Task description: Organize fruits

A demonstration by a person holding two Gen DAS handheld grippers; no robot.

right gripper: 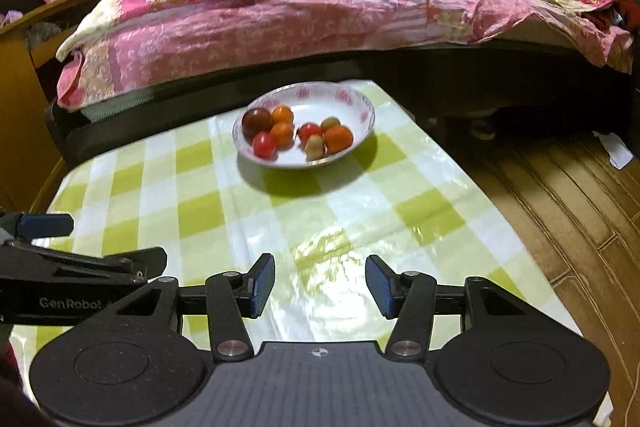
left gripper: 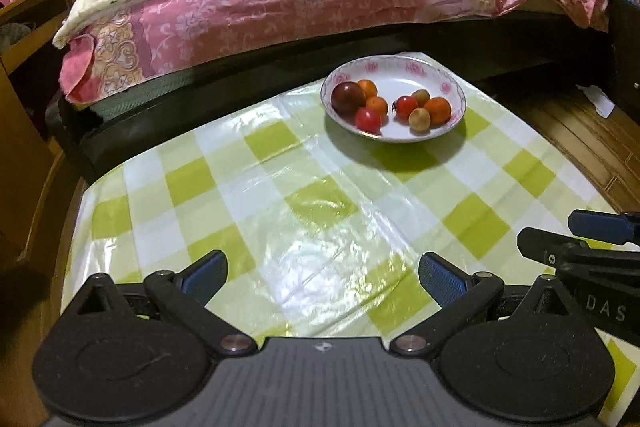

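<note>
Blue-padded right gripper point(right gripper: 320, 285) — parted, empty.

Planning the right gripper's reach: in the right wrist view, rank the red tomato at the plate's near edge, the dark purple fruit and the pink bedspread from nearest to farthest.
From the right gripper:
1. Red tomato, front left of the white plate.
2. Dark purple fruit, just behind it, plate's left side.
3. Pink bedspread, on the bed beyond the table.

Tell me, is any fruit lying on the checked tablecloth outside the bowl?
No, all the fruits, such as the dark plum, sit inside the white bowl, and the checked tablecloth around it holds none.
</note>
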